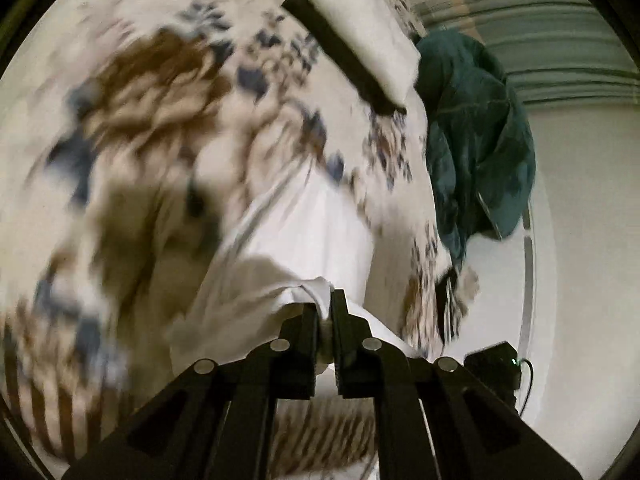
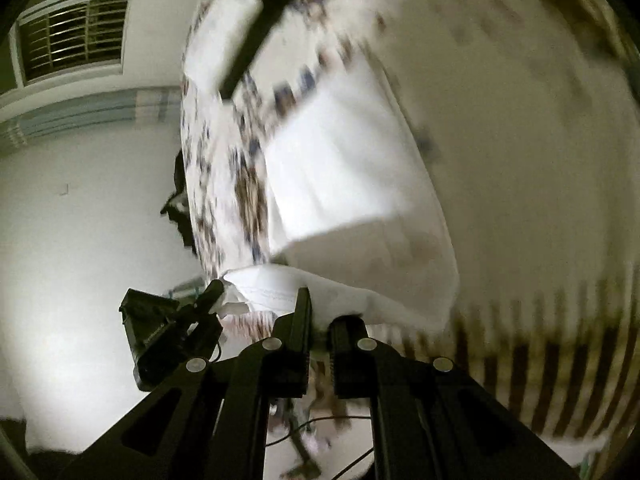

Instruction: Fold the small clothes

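I have both grippers, left (image 1: 325,308) and right (image 2: 320,312), clamped narrow on the hem of the white garment (image 1: 304,232), which hangs above the bedspread (image 1: 132,120). I judge it light, limp and slippery; hold at hem corners.

The left gripper (image 1: 325,308) is matte black, built of angular plastic links that widen toward the camera, with 4 round silver pivot discs set in a row behind its 2 slim flat fingers (image 1: 340,312). The right gripper (image 2: 320,320) is the same black build: 4 silver discs, triangular cut-outs in the outer links, and ribbed inner faces on its fingers (image 2: 302,320)
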`<state>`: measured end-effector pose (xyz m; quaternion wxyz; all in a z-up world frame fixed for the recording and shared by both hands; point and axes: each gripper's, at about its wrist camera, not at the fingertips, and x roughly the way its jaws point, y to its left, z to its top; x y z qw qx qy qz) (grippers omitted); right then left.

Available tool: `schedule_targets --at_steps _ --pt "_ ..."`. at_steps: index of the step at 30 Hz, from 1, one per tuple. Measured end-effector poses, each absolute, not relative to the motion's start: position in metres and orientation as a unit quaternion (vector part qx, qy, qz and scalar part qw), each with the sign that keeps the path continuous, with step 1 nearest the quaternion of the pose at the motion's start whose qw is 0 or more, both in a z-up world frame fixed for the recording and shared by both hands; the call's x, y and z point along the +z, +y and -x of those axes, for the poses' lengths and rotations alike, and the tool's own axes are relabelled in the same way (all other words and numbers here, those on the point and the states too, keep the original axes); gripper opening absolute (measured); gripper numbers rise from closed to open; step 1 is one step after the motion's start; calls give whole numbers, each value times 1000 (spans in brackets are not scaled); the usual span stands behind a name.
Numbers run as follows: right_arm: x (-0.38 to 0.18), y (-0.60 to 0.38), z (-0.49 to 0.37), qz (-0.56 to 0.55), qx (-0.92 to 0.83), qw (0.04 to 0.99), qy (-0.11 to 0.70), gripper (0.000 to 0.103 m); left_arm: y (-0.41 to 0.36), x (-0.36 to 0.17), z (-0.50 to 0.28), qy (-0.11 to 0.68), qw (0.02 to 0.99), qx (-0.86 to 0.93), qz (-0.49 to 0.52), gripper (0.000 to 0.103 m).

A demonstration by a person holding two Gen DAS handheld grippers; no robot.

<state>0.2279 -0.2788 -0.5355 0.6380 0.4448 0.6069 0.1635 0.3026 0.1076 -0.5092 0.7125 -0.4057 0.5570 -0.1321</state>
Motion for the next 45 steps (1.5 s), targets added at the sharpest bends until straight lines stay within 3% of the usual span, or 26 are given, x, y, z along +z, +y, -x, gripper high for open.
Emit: schedule_targets --at_steps 5,7,8,9,10,11,16,19,22,25,29,30,31,32,33,35,40,43,44,45 --pt "-563 -289 -308 -449 122 658 592 8 104 -546 -379 562 699 -126 424 8" --pt "-574 -297 -332 -461 103 662 582 11 112 -562 -399 569 678 -119 450 33" --pt "-577 -298 -336 -464 101 659 583 19 116 -562 -401 565 675 -119 459 59" --pt "-577 -300 -339 -466 98 657 585 26 120 -560 -402 560 677 -120 463 65" --pt "-577 -299 -336 -465 96 662 580 47 125 -556 -402 556 682 -123 459 65" --pt "-573 -300 -332 -461 96 669 575 55 127 -552 -401 561 688 -125 443 65" --pt "-572 -297 -310 -381 68 691 611 56 117 -540 -382 612 715 -119 316 65" --pt "-584 -295 -289 -363 43 674 642 56 114 -540 -343 639 701 -92 303 65" --pt "-585 -292 -255 -396 30 652 646 56 117 -541 -281 646 671 -65 358 65" --pt "-588 -278 -214 -423 19 625 656 56 110 -576 -248 658 596 -57 456 65" --pt "-620 -255 -194 -485 31 569 663 56 100 -613 -249 609 568 -48 552 63" --pt "-628 -252 -193 -506 33 557 657 56 101 -614 -252 593 577 -45 560 47" --pt "-637 -250 -191 -530 32 549 645 46 103 -613 -255 585 590 -37 556 34" --pt "-644 -251 -191 -548 20 550 630 21 107 -612 -259 586 596 -31 548 22" --pt "-649 -253 -191 -554 7 551 624 15 113 -609 -260 586 597 -31 548 21" --pt "-649 -257 -189 -565 -11 554 612 9 124 -598 -260 587 612 -33 529 20" --pt "-634 -259 -183 -525 -24 585 618 9 200 -570 -263 563 689 29 455 17" --pt "-628 -259 -185 -500 -7 588 636 11 233 -576 -257 563 666 39 488 26" --pt "-622 -259 -186 -475 -2 596 648 20 229 -576 -258 575 660 27 484 43" --pt "-617 -260 -187 -456 -1 602 656 28 221 -575 -259 584 658 8 476 67"
